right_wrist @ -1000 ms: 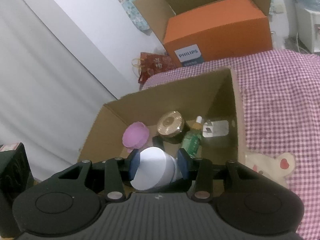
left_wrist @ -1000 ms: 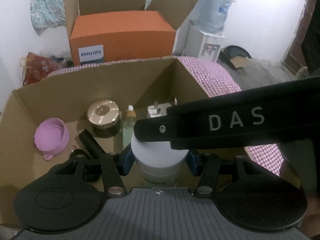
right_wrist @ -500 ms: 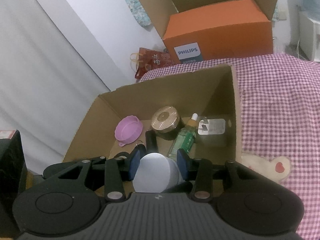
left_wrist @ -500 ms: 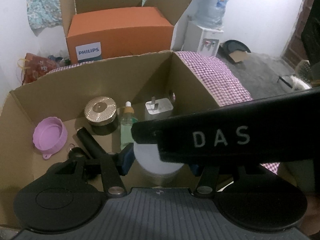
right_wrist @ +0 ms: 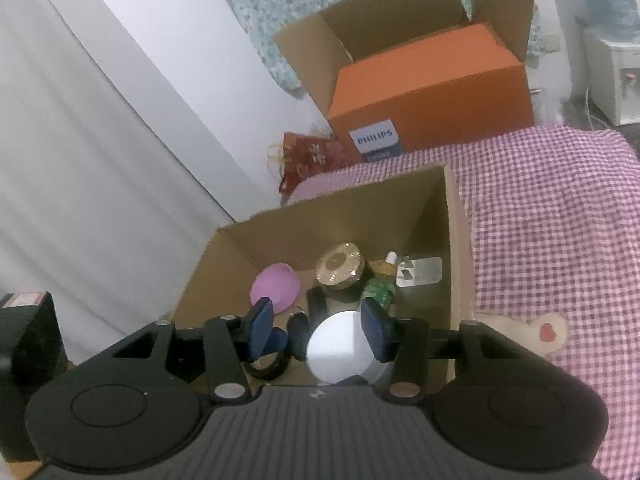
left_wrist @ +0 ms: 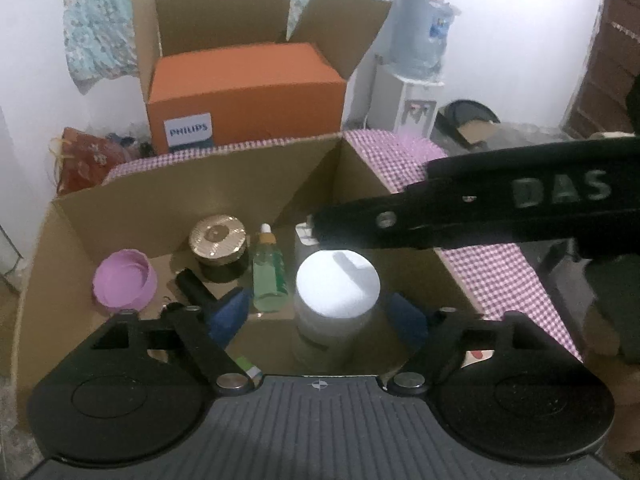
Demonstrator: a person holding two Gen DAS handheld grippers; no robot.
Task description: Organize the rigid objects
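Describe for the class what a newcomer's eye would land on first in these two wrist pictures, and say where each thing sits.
First comes the white-lidded jar, standing upright at the near end of the open cardboard box, between the blue pads of the left gripper, whose jaws are opening clear of it. Next is the orange Philips box against the far wall. Then the black bar lettered DAS, crossing the left view from the right.

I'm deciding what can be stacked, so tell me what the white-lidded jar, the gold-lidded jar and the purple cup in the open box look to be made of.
White-lidded jar: matte white lid, probably plastic; pale body, plastic or frosted glass, unclear.
Gold-lidded jar: shiny ribbed gold lid, metal or metallised plastic; dark glossy body, possibly glass.
Purple cup: matte, thick soft-looking rim, likely silicone or plastic.
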